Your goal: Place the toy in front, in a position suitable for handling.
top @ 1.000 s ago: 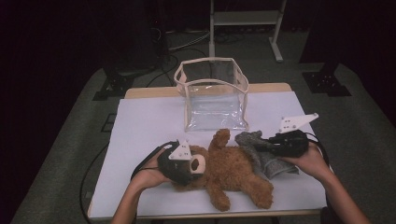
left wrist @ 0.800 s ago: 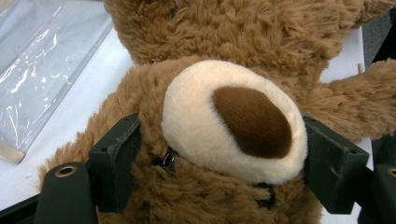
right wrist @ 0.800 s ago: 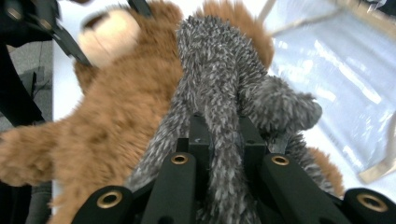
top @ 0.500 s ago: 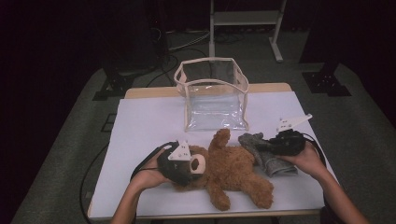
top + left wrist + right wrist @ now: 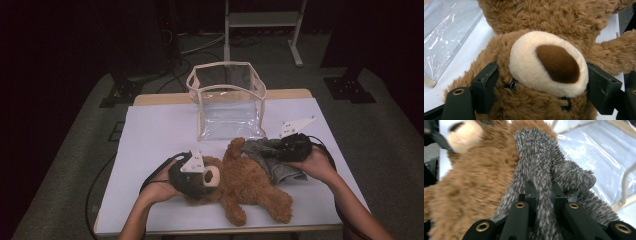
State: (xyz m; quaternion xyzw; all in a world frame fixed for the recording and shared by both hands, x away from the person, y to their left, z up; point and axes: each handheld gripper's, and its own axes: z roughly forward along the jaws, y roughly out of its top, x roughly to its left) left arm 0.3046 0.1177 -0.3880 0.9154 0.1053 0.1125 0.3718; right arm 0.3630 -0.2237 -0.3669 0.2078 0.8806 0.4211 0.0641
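The brown plush teddy bear (image 5: 245,185) lies on its back on the white table top (image 5: 150,135), its head clamped between your left gripper's (image 5: 541,82) two black jaws. Those jaws stand fairly wide, one pressed into the fur at each side of the cream muzzle with its dark brown nose (image 5: 557,63), which bulges up between them. Beyond the jaws the bear's body stretches away, one arm spread off to the side.

Your right gripper (image 5: 541,192) has its jaws nearly closed, pinching a fold of the grey fuzzy cloth (image 5: 544,167) between them. That cloth lies draped against the bear's flank, just ahead of the fingertips, and touches the brown fur. In the high view it rests beside the bear's raised arm, under your right hand (image 5: 312,162).

Past both grippers, the clear plastic bag with cream trim (image 5: 227,102) stands upright and open-topped on the table, near the cloth.
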